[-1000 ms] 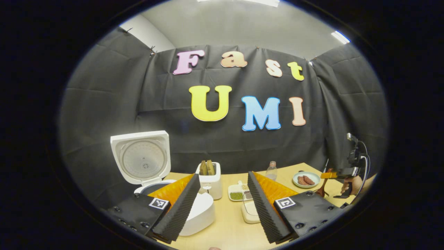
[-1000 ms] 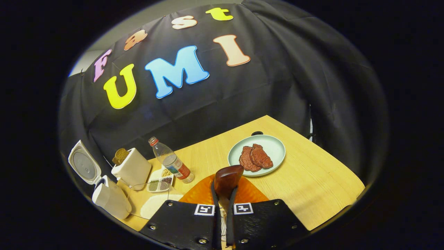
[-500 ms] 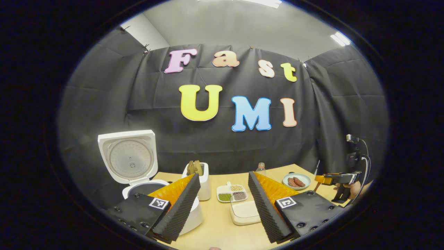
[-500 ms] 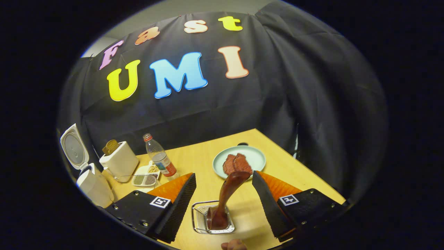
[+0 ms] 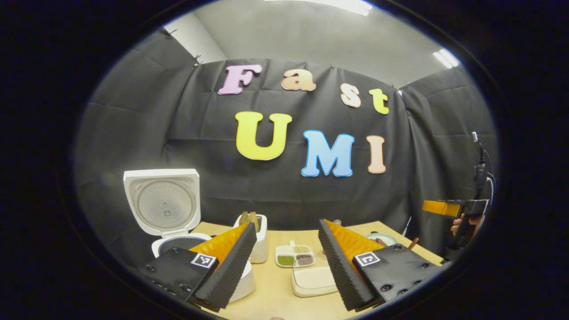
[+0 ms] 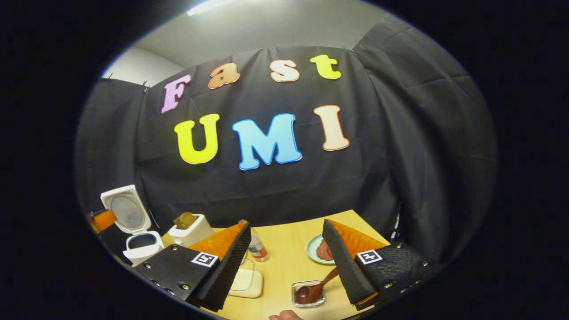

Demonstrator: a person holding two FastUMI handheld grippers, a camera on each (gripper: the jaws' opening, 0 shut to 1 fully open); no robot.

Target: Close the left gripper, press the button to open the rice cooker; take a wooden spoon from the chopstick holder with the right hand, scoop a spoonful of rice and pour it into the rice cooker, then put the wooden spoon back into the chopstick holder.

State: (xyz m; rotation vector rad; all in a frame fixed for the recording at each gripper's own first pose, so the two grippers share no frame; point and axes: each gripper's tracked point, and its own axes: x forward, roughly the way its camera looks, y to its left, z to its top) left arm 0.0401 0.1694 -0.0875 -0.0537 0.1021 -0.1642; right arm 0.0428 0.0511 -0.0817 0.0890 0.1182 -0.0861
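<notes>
Finishing up, by the look of it: rice cooker [image 5: 180, 231] at the table's [image 6: 284, 262] left edge, white glossy lid [image 5: 162, 201] up. Left gripper [image 5: 286, 262] jaws apart, empty, ridged pads. Right gripper [image 6: 289, 262] jaws apart, empty. Dark wooden spoon [image 6: 313, 289] back in the small chopstick holder [image 6: 307, 294] near the front edge. Nothing left, I judge.

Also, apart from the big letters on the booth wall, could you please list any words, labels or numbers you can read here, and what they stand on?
No words or numbers can be read.
Label on the bottle: too small and blurred to read.
The square markers on the left gripper and the right gripper: black-and-white patterns, no text.
</notes>
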